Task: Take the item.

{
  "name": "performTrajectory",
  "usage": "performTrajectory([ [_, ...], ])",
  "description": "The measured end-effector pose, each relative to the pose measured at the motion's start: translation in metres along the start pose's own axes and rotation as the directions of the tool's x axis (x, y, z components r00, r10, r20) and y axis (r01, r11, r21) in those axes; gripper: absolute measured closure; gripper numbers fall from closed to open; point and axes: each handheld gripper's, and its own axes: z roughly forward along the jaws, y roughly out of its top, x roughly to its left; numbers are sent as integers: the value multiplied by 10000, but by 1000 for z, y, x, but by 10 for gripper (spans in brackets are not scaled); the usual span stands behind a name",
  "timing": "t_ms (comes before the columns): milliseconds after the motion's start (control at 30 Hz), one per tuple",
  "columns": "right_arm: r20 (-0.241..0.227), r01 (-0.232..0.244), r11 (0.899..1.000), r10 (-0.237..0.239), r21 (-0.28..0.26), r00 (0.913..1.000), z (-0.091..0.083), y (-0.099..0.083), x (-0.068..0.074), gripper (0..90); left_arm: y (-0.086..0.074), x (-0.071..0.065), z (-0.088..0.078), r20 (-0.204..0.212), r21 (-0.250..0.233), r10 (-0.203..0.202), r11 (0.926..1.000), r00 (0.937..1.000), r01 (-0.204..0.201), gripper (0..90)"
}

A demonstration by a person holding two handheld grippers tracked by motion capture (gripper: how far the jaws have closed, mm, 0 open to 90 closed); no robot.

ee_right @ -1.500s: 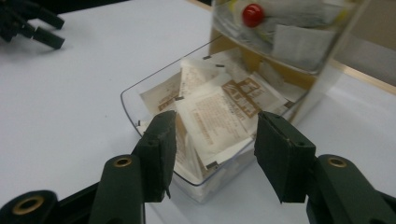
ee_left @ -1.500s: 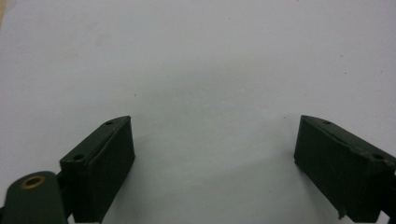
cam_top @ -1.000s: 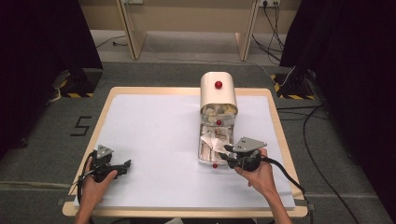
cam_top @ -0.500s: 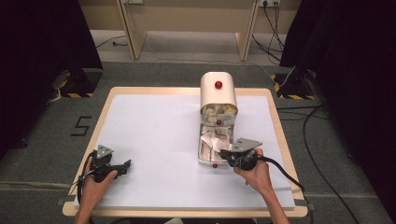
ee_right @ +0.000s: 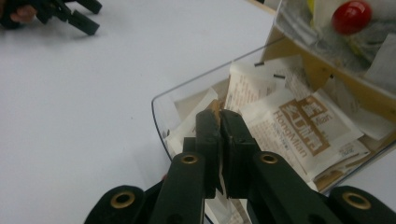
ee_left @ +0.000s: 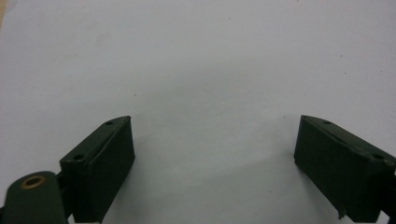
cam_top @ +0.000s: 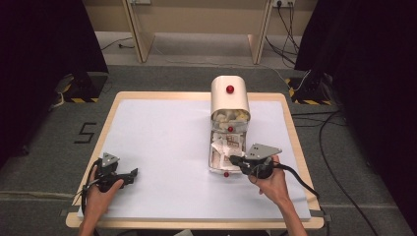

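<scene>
A cream dispenser box (cam_top: 229, 98) with a red knob stands at the table's far middle. Its clear drawer (cam_top: 214, 164) is pulled out toward me and holds several white paper packets (cam_top: 231, 143). My right gripper (cam_top: 234, 159) reaches into the drawer's front end. In the right gripper view its jaws (ee_right: 218, 116) are shut on the tan edge of a packet, beside a printed packet (ee_right: 303, 126) inside the clear rim (ee_right: 187, 91). My left gripper (cam_top: 131, 175) rests on the white table at the front left, and its jaws (ee_left: 212, 140) are open with nothing between them.
The white table top (cam_top: 162, 132) has a wooden border. A red knob (cam_top: 226, 174) sticks out at the drawer's front. The other red knob (ee_right: 351, 16) shows on the box above the drawer. Cables trail from both grippers.
</scene>
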Motion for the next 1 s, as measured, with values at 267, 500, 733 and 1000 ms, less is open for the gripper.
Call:
performTrajectory([
  [267, 271, -154, 9998, 158, -159, 9995, -8, 2, -4, 868, 0, 0, 0, -2, -1, 0, 10000, 10000, 0, 113],
  [500, 513, -356, 9989, 371, -306, 9980, -16, 2, -10, 868, 0, 0, 0, 2, -11, -12, 10000, 10000, 12, 113],
  [733, 976, -795, 9954, 844, -533, 9916, -30, -1, -22, 868, 0, 0, 0, -1, -5, -2, 10000, 10000, 2, 113],
  [1000, 1469, -1100, 9898, 1226, -906, 9815, -47, -3, -33, 868, 0, 0, 0, 1, -12, -11, 10000, 10000, 11, 113],
])
